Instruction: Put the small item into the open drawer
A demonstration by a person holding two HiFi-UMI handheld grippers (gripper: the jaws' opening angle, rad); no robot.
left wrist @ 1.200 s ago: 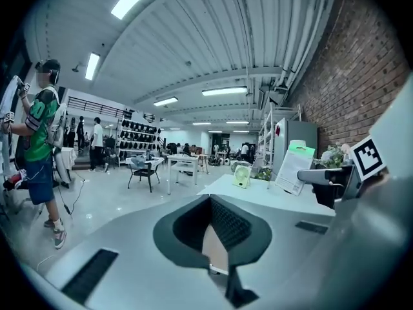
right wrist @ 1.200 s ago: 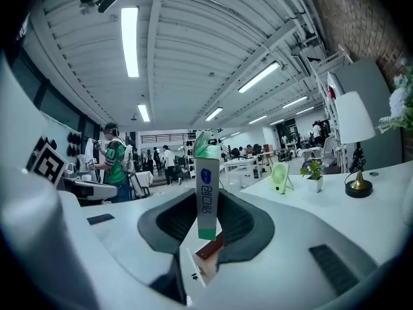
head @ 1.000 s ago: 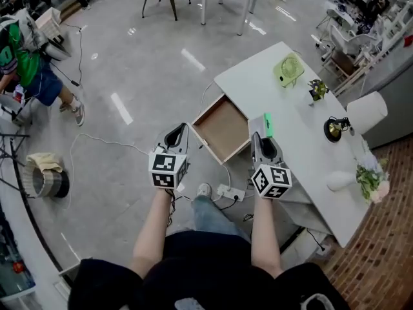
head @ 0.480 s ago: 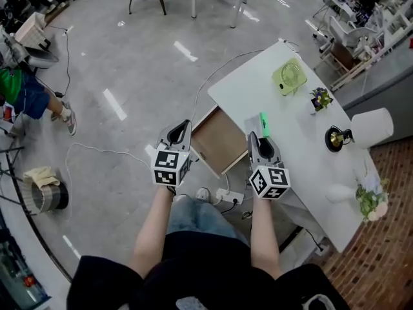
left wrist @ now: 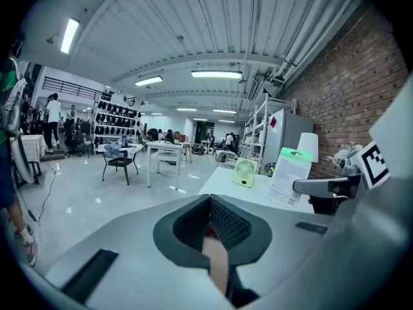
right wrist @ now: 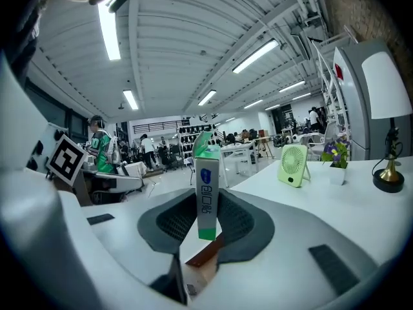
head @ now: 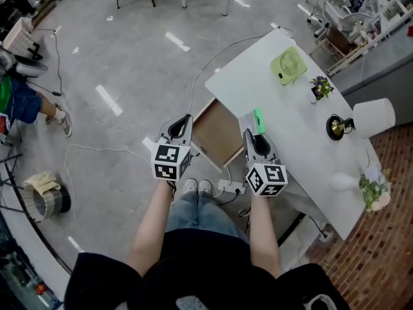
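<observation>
Table (head: 258,76): set at the right of the head view, running from upper centre to lower right.
Drawer (head: 218,133): drawn out of the table's left side, over the floor.
Fan (head: 288,66): placed on the table near its far end.
Potted plant (head: 319,88): stood just right of the fan.
Lamp (head: 373,116): stood at the table's right edge, nearer than the plant.
Left gripper (head: 181,124): held over the floor, left of the drawer.
Right gripper (head: 253,134): held right of the drawer.
Small box (head: 259,119): clamped upright between the right gripper's jaws.
Power strip (head: 229,189): laid on the floor, nearer than the drawer.
</observation>
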